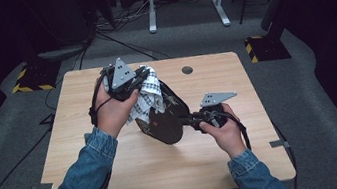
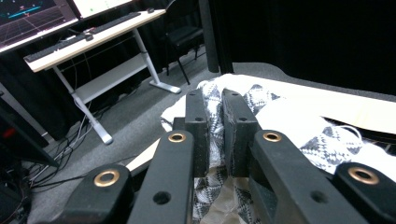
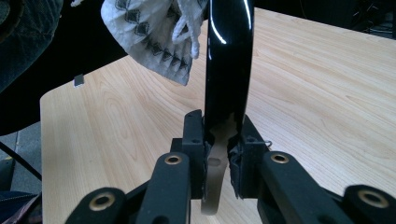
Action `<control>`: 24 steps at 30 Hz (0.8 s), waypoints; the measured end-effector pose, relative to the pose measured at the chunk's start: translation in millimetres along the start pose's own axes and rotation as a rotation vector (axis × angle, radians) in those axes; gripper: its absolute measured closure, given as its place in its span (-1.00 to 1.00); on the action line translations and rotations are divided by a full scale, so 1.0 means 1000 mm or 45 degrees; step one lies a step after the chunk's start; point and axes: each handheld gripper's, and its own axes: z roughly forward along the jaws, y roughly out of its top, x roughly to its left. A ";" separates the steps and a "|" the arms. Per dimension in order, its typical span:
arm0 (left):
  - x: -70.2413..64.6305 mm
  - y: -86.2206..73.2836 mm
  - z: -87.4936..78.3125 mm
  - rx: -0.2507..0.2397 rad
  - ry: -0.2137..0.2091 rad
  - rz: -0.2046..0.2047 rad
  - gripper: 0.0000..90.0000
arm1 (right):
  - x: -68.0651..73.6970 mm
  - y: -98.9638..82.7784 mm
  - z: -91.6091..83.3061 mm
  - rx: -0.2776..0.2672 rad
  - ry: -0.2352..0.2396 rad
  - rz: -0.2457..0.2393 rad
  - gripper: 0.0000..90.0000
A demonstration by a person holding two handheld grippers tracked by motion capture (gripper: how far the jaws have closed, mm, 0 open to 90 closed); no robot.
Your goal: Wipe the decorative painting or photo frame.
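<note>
Cloth point(image 1: 148, 93), white with a black diamond-check weave and a fringe of white threads, hangs bunched over the upper edge of a black pan point(image 1: 166, 120) that is held above the middle of the table point(image 1: 133, 175). The pan is round, dark and tipped on edge, its handle running right toward the right gripper point(image 1: 194, 119). In the right gripper view that handle point(image 3: 227, 56) is glossy black, with a tan inner piece between the 2 jaws, which are pressed onto it from both sides. The table is light wood with visible grain, rounded corners and a small round hole point(image 1: 187, 70) near its far edge.

The left gripper point(image 1: 142, 76) sits at the top of the cloth; in the left gripper view its 2 matte black jaws are nearly together, pinching a fold of the fabric between them. The left hand point(image 1: 114, 110) is raised, with the grey 3-cornered plate facing up. The right hand point(image 1: 222, 129) is lower and lies level. Both forearms wear blue denim sleeves point(image 1: 87, 172).
</note>
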 end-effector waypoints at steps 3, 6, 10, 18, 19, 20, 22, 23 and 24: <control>0.001 -0.001 0.003 0.017 0.011 0.006 0.83 | 0.000 0.000 0.000 0.000 -0.001 0.001 0.75; 0.004 -0.005 0.005 0.033 0.026 0.011 0.84 | 0.000 0.000 0.000 0.002 -0.002 0.000 0.75; 0.007 -0.009 0.007 0.052 0.037 0.000 0.84 | 0.000 0.000 0.000 0.002 -0.003 -0.001 0.75; 0.011 -0.021 0.013 0.104 0.061 0.008 0.85 | 0.000 0.000 -0.001 0.005 -0.003 -0.001 0.75; 0.011 -0.022 0.014 0.112 0.062 0.009 0.85 | 0.000 0.000 -0.001 0.007 -0.004 -0.002 0.75; 0.012 -0.024 0.015 0.122 0.063 0.007 0.85 | 0.000 0.000 -0.001 0.008 -0.004 -0.003 0.75; 0.013 -0.028 0.017 0.142 0.066 0.005 0.85 | 0.000 0.000 -0.001 0.007 -0.002 -0.003 0.75; 0.013 -0.030 0.019 0.154 0.066 0.001 0.85 | 0.000 -0.001 -0.001 0.007 -0.001 -0.005 0.75; 0.013 -0.033 0.020 0.166 0.068 0.001 0.85 | 0.000 -0.001 -0.001 0.009 -0.002 -0.005 0.75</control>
